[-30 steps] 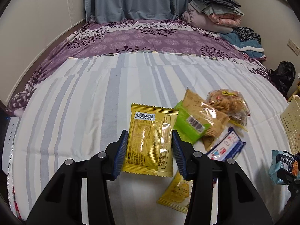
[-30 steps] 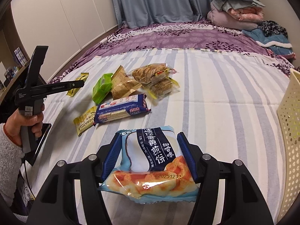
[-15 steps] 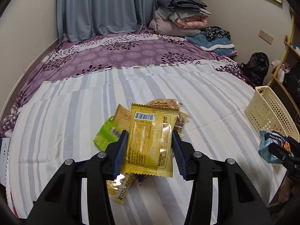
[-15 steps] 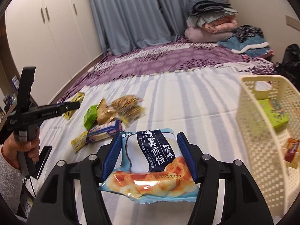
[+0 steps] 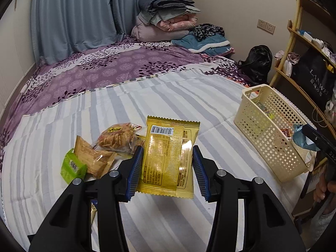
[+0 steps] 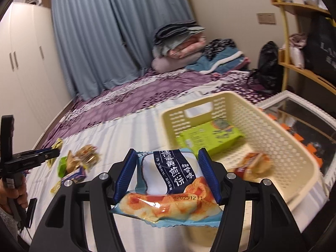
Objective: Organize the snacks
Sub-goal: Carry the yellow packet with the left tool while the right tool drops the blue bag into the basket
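Note:
My left gripper (image 5: 168, 168) is shut on a yellow snack packet (image 5: 168, 157) and holds it above the striped bed cover. My right gripper (image 6: 168, 174) is shut on a blue and white cracker packet (image 6: 168, 187), held at the near rim of the cream basket (image 6: 300, 153). The basket holds a green packet (image 6: 208, 138) and an orange-red packet (image 6: 252, 163). In the left wrist view the basket (image 5: 271, 134) stands at the right. A pile of snacks (image 5: 100, 151) lies on the bed to the left; it also shows in the right wrist view (image 6: 77, 163).
Folded blankets (image 5: 168, 21) are stacked at the far end of the purple bedspread. A wooden shelf (image 5: 304, 63) and a black bag (image 5: 256, 63) stand right of the bed. A glass-topped white table (image 6: 304, 115) sits behind the basket.
Both grippers have swung to the right with their packets. The basket has come much closer in the right wrist view, and is more fully in the left one.

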Demonstrator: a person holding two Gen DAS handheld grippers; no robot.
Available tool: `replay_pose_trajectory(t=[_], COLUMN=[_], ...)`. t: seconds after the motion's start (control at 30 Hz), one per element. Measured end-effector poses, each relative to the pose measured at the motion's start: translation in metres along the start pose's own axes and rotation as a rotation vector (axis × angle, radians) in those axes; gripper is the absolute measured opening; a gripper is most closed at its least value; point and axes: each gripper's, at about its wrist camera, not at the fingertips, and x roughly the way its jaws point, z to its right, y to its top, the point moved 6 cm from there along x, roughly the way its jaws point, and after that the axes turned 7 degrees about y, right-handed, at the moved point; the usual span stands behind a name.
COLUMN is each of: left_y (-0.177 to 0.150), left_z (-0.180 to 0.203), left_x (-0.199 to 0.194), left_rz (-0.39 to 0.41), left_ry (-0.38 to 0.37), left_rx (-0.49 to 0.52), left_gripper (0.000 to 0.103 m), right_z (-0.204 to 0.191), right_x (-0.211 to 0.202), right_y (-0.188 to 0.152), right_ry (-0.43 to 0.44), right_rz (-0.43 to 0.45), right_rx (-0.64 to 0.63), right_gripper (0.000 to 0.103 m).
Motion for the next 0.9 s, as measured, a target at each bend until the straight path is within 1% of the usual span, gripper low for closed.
replay_pose_trajectory(t=[0.23,0.47,0.67,0.9], left_y=[0.009,0.020,0.033,0.040], left_z=[0.043,0.092,0.146,0.216], left_x=[-0.001,-0.002,-0.002,0.005], left_rz=[0.004,0.011,0.018,0.008], left_ry=[-0.056,-0.124,-0.206,-0.326], left_rx=[0.056,0.119,0.181,0.252], left_gripper=[0.048,0.048,0.048,0.048], right_z=[0.044,0.067,0.086,0.098], right_x=[-0.010,-0.022,-0.033,-0.039], right_y=[0.001,-0.001,-0.004,-0.006], right_ry=[-0.086,-0.115,-0.140,-0.176], right_rz=[0.036,0.070,0.106,0.111], right_rx=[0.060,0.111,0.156,0.146], right_gripper=[0.061,0.061,0.062,0.062])
